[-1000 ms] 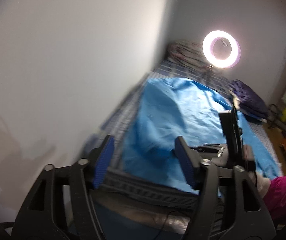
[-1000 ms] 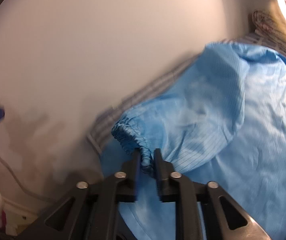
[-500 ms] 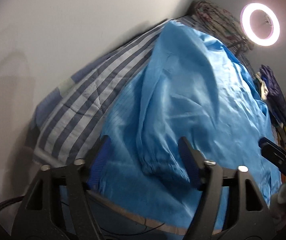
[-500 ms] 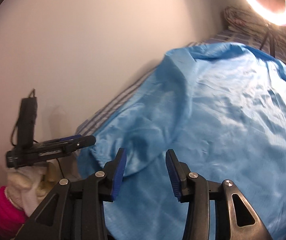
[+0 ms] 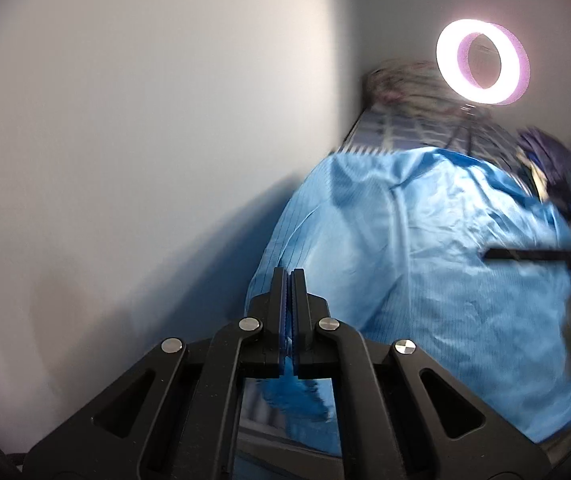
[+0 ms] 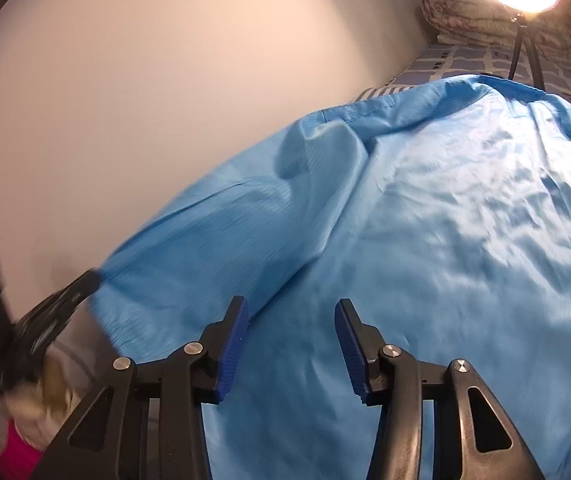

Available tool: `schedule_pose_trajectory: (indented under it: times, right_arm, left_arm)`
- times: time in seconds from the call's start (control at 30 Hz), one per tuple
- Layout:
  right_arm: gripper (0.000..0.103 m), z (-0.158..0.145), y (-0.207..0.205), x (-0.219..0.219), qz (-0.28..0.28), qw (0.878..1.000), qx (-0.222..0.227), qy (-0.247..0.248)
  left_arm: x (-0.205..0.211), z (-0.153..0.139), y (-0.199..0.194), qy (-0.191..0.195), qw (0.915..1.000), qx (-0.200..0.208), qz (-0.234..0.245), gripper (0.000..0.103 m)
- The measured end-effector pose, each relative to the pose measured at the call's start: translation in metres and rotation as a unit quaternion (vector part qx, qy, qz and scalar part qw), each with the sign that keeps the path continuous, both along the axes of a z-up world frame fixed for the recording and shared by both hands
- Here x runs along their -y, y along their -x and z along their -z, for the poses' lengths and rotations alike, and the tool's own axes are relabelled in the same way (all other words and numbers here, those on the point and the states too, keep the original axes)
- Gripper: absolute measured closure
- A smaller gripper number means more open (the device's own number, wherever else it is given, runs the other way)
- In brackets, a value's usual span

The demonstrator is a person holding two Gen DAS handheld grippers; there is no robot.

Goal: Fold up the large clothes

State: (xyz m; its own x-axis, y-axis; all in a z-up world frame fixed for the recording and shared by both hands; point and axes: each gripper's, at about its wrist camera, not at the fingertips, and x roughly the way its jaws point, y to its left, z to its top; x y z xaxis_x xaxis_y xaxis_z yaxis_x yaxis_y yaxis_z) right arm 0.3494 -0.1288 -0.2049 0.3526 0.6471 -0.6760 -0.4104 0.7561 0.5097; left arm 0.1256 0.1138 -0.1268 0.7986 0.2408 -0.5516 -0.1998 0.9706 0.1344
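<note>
Folding blue garment point(image 6: 425, 208) spread on bed point(image 6: 457, 60) by wall: left tongs point(image 5: 289, 280) clenched on near edge, right tongs point(image 6: 289, 316) released above cloth; carry pinched edge across evenly, keep fabric taut

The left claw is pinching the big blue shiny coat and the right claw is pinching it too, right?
Not quite. The left claw is shut on the big blue shiny coat, as you said, but the right claw is open, its blue pads apart above the fabric. The right wrist view shows it.
</note>
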Motion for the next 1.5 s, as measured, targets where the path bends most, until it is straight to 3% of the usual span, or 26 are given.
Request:
schedule_pose_trajectory:
  times: [0.13,0.2,0.37,0.53,0.6,0.67,0.7,0.73,0.8,0.87,0.93,0.97,1.0,1.03,1.1,1.17,1.3,1.37,1.43,1.5]
  right_arm:
    - [0.038,-0.023,-0.032,-0.016,-0.009,1.0,0.018,-0.005]
    - [0.038,-0.029,-0.047,-0.017,-0.004,1.0,0.021,-0.02]
    - [0.038,-0.025,-0.08,-0.02,0.016,0.999,0.006,-0.04]
    - [0.038,-0.012,-0.105,-0.043,0.012,0.996,-0.039,-0.079]
    - [0.038,-0.006,-0.111,-0.057,0.015,0.997,-0.047,-0.053]
    - [0.049,0.005,-0.116,-0.069,0.027,0.998,-0.052,-0.002]
    - [0.077,0.014,-0.117,-0.072,0.026,0.998,-0.063,0.012]
    - [0.093,0.021,-0.117,-0.072,0.026,0.997,-0.073,0.022]
    - [0.101,0.034,-0.113,-0.063,0.04,0.994,-0.087,0.046]
    - [0.103,0.042,-0.105,-0.047,0.044,0.993,-0.097,0.053]
    - [0.102,0.049,-0.096,-0.026,0.054,0.991,-0.11,0.056]
    - [0.099,0.057,-0.09,-0.016,0.061,0.988,-0.122,0.069]
    - [0.096,0.063,-0.084,-0.01,0.065,0.985,-0.133,0.09]
    - [0.091,0.069,-0.079,-0.006,0.064,0.981,-0.144,0.109]
    - [0.073,0.072,-0.065,-0.003,0.058,0.978,-0.15,0.136]
    - [0.069,0.063,-0.048,0.001,0.054,0.976,-0.142,0.153]
    - [0.06,0.038,-0.009,0.013,0.042,0.984,-0.153,0.085]
    - [0.051,0.029,0.014,0.012,0.019,0.986,-0.155,0.065]
    - [0.034,0.026,0.044,0.001,-0.009,0.985,-0.159,0.059]
    - [0.034,0.032,0.069,-0.011,-0.036,0.982,-0.175,0.056]
  left_arm:
    - [0.04,0.006,0.014,-0.051,0.9967,-0.005,0.063,0.103]
    - [0.054,0.017,0.016,-0.059,0.9943,-0.019,0.087,0.103]
    - [0.083,0.058,0.026,-0.057,0.9841,-0.07,0.153,0.103]
    - [0.097,0.073,0.034,-0.04,0.9794,-0.091,0.176,0.103]
    - [0.099,0.075,0.039,-0.031,0.9779,-0.094,0.184,0.103]
    - [0.101,0.076,0.044,-0.029,0.9754,-0.096,0.196,0.103]
    - [0.102,0.076,0.046,-0.028,0.9744,-0.097,0.201,0.103]
    - [0.102,0.075,0.05,-0.028,0.9734,-0.097,0.206,0.103]
    - [0.102,0.072,0.057,-0.02,0.9699,-0.1,0.221,0.103]
    - [0.096,0.07,0.062,-0.003,0.9687,-0.104,0.225,0.102]
    - [0.087,0.067,0.066,0.036,0.9661,-0.109,0.231,0.084]
    - [0.081,0.066,0.068,0.054,0.9651,-0.111,0.231,0.076]
    - [0.076,0.065,0.07,0.07,0.9646,-0.108,0.23,0.06]
    - [0.07,0.062,0.073,0.084,0.9649,-0.102,0.227,0.05]
    - [0.058,0.058,0.078,0.1,0.9666,-0.093,0.217,0.049]
    - [0.037,0.056,0.081,0.125,0.9695,-0.083,0.194,0.048]
    - [-0.013,0.056,0.082,0.185,0.9717,-0.072,0.128,0.048]
    - [-0.03,0.061,0.081,0.189,0.9743,-0.071,0.099,0.049]
    - [-0.04,0.068,0.079,0.188,0.976,-0.072,0.083,0.049]
    - [-0.044,0.074,0.076,0.186,0.9767,-0.076,0.076,0.049]
